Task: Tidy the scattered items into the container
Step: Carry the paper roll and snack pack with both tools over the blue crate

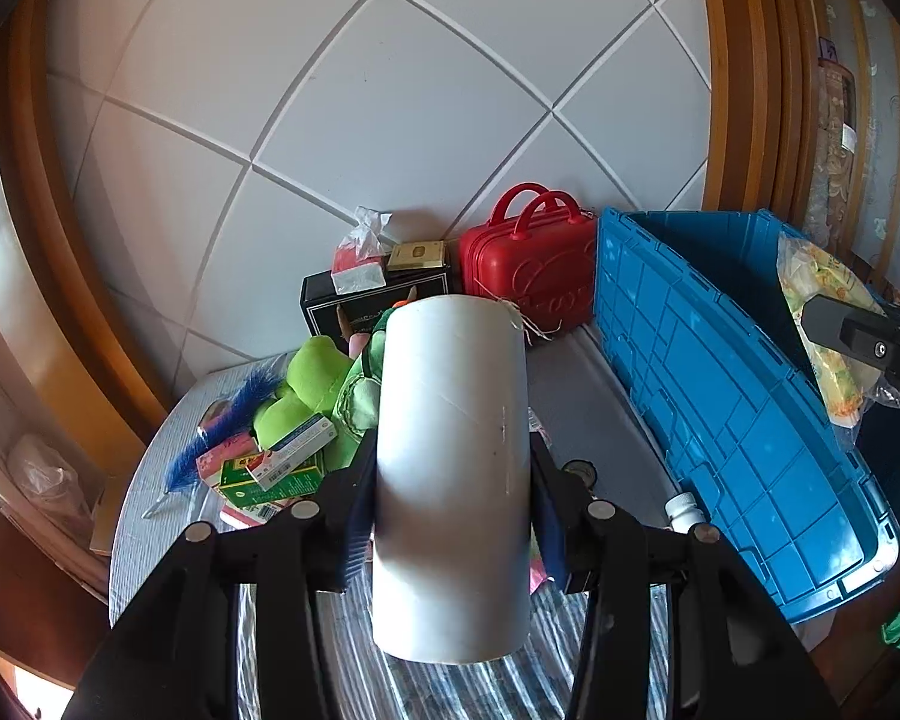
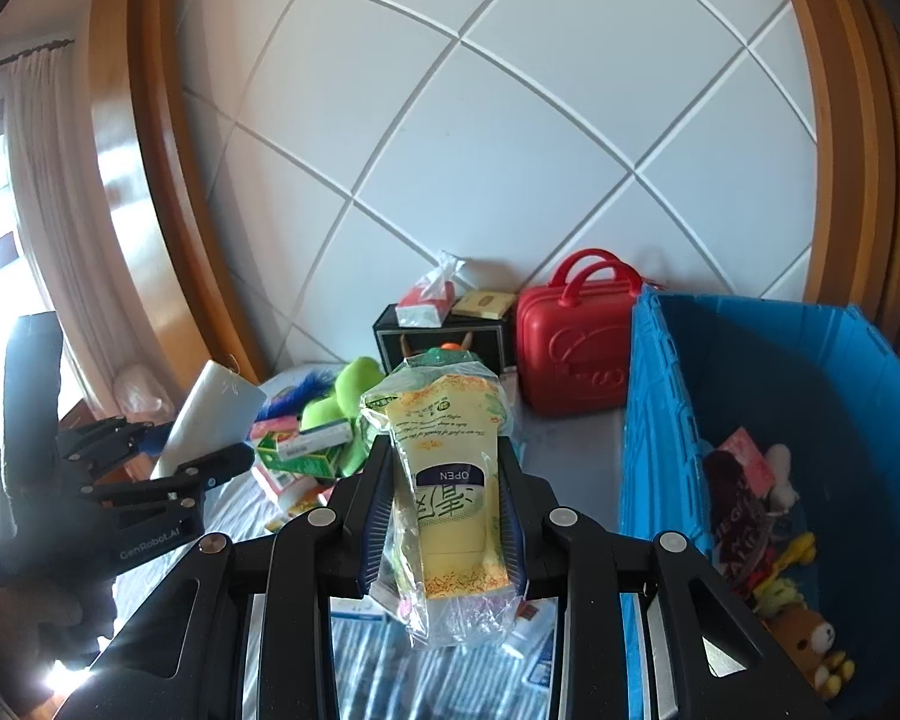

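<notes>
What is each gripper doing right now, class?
Left gripper: shut on the white tube.
Right gripper: shut on the yellow packet.

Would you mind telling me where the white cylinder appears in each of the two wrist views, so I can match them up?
Left wrist view: the white cylinder fills the centre foreground, clamped between the jaws of the left gripper.
Right wrist view: it is at the left, tilted, about mid-height, still held by that gripper.
Shared landmark: the red suitcase against the back wall, beside the blue crate.
</notes>
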Tool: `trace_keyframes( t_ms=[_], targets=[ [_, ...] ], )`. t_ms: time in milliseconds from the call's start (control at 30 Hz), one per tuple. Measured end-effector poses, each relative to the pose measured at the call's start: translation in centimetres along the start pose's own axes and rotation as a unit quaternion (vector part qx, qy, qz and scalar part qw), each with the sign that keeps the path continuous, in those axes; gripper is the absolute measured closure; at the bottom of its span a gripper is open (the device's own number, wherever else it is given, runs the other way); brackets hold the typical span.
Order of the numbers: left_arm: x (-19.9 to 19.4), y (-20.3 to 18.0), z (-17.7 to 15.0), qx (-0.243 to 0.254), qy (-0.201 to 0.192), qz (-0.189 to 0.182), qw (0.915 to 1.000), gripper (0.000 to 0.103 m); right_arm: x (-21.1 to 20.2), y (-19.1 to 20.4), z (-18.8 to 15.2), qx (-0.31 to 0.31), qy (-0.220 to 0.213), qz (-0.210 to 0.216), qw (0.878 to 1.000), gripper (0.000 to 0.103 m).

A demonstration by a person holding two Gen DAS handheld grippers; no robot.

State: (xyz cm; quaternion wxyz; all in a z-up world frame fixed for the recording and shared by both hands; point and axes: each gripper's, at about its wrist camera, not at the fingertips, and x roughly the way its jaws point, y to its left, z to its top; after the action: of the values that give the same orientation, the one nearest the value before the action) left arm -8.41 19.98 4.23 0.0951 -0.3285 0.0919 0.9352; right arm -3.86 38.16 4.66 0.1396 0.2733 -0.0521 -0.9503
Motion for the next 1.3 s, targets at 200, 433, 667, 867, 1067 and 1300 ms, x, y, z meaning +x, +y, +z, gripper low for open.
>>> trace_keyframes(
  t_ms=[200, 433, 667, 867, 1067, 1300],
  targets=[
    [-0.2, -2.7, 2.0, 0.016, -0.015, 0.002, 0.9998, 0.058, -1.1, -2.6, 0.5, 0.008, -0.012, 0.002, 1.0, 0.072],
    [0.4, -5.5, 3.6, 0.029, -0.02, -0.006, 0.9994, 0.058, -2.1, -5.5, 1.1, 0.017, -0.021, -0.003, 1.0, 0.072],
    [1.2, -9.0, 5.2, 0.045, -0.025, -0.026, 0.9983, 0.058, -3.4, -8.8, 1.5, 0.04, -0.024, -0.016, 0.999, 0.072],
    [1.7, -11.6, 6.4, 0.061, -0.029, -0.042, 0.9968, 0.058, -4.5, -12.1, 1.6, 0.065, -0.033, -0.042, 0.996, 0.072],
    [2.3, -14.7, 7.9, 0.079, -0.032, -0.06, 0.9946, 0.058, -5.7, -15.6, 1.4, 0.09, -0.04, -0.07, 0.993, 0.072],
    [2.9, -19.0, 9.6, 0.109, -0.04, -0.088, 0.9894, 0.058, -6.7, -19.5, 0.8, 0.112, -0.045, -0.1, 0.988, 0.072]
  ],
)
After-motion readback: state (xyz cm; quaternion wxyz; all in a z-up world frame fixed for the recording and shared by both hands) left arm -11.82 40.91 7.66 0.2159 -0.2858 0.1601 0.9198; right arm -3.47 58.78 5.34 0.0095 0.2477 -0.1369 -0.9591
